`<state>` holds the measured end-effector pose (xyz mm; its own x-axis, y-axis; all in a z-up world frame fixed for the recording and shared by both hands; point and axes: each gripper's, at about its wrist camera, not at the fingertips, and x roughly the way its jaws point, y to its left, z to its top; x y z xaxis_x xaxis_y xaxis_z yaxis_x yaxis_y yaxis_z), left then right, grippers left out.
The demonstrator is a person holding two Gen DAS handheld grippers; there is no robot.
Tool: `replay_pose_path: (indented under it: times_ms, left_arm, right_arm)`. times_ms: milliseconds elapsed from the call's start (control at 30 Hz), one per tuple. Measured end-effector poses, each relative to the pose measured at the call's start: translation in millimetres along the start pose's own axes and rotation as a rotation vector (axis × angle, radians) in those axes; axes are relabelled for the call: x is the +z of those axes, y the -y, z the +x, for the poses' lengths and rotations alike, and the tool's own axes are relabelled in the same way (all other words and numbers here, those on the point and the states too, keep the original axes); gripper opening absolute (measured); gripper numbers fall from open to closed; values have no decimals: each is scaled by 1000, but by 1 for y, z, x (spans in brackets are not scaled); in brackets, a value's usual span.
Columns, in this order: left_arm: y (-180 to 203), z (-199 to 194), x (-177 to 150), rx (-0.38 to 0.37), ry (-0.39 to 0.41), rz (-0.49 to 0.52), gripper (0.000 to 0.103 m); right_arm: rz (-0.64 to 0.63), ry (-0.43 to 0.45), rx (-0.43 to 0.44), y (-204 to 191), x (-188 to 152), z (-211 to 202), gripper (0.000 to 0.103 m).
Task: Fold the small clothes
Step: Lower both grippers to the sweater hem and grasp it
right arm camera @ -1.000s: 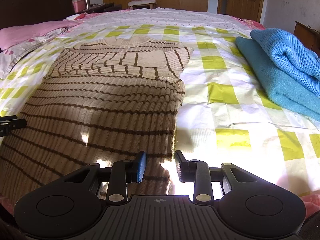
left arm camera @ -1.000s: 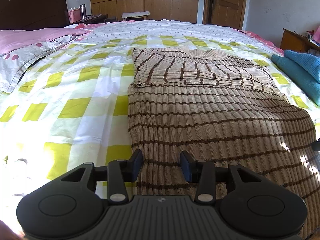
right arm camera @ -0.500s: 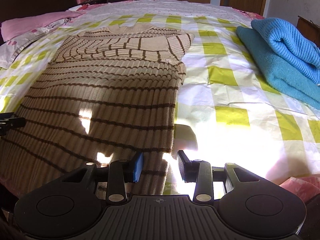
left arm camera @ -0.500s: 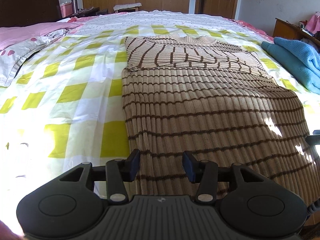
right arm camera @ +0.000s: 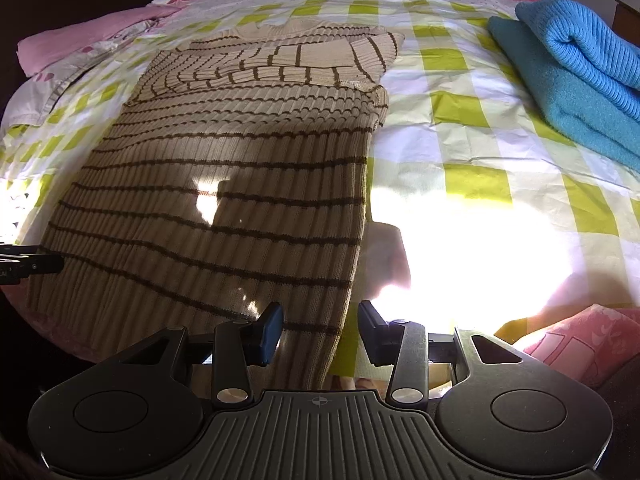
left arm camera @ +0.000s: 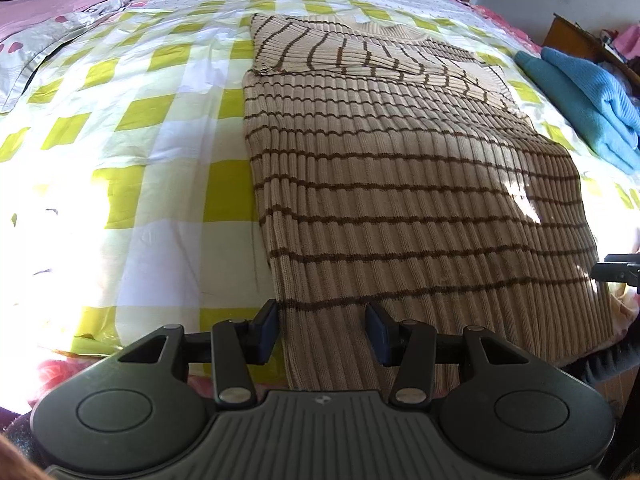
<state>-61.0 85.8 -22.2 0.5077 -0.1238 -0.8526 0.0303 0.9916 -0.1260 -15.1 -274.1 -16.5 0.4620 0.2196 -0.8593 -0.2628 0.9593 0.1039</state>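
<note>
The left tongs [left arm camera: 322,330] are seen spread, their jaws having just been opening, with the left bottom corner of the beige ribbed sweater with thin brown stripes [left arm camera: 400,184] lying between them; the pads stand apart from the knit and nothing is pinched. The right tongs [right arm camera: 320,330] are likewise spread and have just been opening, straddling the sweater's right bottom corner at the hem, again without pressing on it. Each pair appears to be lined up over its own hem corner, which suggests that the lower edge is meant to be taken at both corners together and carried toward twelve o'clock for a fold.

The sweater is spread flat on the bed's yellow-and-white checked sheet [left arm camera: 160,128], its hem hanging slightly over the near edge at six o'clock and its neck toward twelve o'clock. Both sleeves are already laid across the chest, so the body forms a plain rectangle ready for folding. At two o'clock in the right wrist view a folded blue knitted garment [right arm camera: 572,68] is set well apart, probably as finished work.
</note>
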Motion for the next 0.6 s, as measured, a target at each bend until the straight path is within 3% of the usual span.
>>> replay_pose_path:
  times_ms: [433, 533, 600]
  left_arm:
    - [2, 4, 1, -27, -45, 2, 52]
    - [0, 4, 1, -38, -47, -15, 50]
    - [-2, 3, 2, -45, -39, -30, 36]
  right_arm:
    - [74, -90, 73, 10, -9, 6, 44]
    - [100, -97, 131, 11, -10, 5, 40]
    - [126, -106, 156, 13, -10, 7, 34]
